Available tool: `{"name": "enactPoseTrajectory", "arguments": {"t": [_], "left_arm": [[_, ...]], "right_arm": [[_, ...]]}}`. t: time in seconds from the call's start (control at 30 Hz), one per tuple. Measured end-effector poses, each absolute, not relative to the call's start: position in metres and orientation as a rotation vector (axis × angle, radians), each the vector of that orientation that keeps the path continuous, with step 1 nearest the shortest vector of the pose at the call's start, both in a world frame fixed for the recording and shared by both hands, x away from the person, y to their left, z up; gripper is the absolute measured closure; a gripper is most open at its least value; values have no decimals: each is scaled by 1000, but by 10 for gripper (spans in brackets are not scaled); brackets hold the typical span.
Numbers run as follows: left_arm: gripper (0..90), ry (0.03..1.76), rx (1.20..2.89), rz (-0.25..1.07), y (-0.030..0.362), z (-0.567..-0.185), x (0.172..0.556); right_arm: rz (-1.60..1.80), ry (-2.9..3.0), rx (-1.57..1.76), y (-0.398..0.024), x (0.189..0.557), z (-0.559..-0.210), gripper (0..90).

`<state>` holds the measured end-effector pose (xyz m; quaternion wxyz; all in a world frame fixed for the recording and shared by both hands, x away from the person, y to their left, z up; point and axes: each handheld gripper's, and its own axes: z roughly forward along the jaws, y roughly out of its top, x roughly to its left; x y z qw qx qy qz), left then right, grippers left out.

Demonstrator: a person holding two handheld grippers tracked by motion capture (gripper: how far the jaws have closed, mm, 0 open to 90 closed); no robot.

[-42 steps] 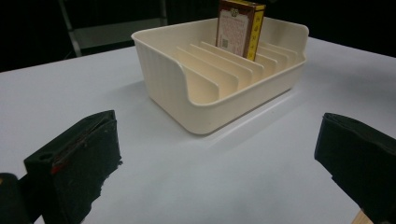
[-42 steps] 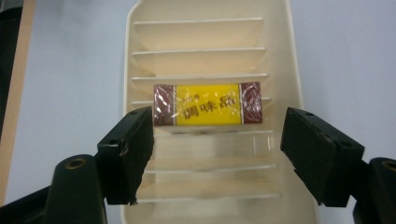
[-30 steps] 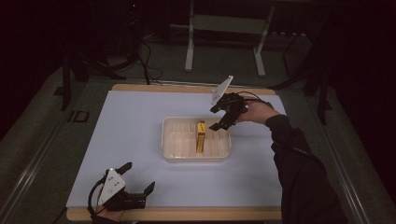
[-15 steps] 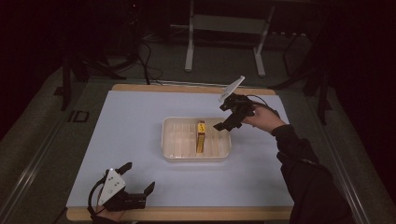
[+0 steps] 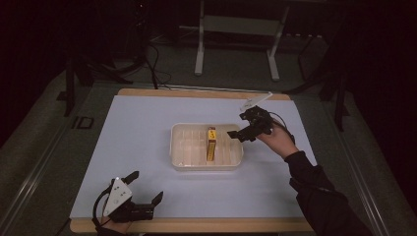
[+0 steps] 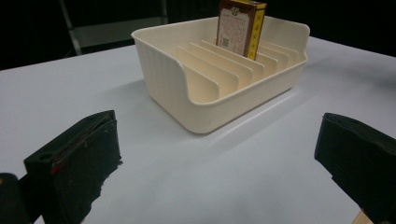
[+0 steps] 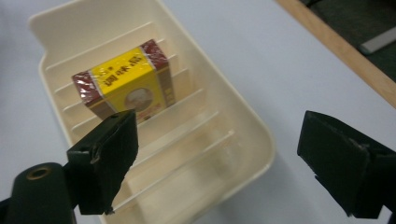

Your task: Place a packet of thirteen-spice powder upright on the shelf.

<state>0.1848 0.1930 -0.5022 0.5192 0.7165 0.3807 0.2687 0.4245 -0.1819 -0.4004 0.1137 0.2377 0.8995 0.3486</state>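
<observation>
Table (image 5: 147, 147): pale sheet on a wooden top, carrying every item.
Tray (image 5: 183, 147): cream, ribbed with upright dividers, near the table's middle.
Box (image 5: 211, 143): yellow and dark red, on edge in a divider slot (roughly mid-tray).
Right claw (image 5: 242, 134): above the tray's right rim, jaws spread wide with nothing between them, having just been opening.
Left claw (image 5: 146, 187): at the table's near edge, well apart from the tray, jaws spread and empty.
</observation>
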Motion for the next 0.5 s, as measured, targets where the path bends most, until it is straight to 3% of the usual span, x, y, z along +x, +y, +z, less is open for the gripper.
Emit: {"name": "enactPoseTrajectory", "arguments": {"t": [0.5], "left_arm": [[3,915,1720,642,192,-502,184]], "right_arm": [[1134,2409,933,-225,393,-420,123]]}}
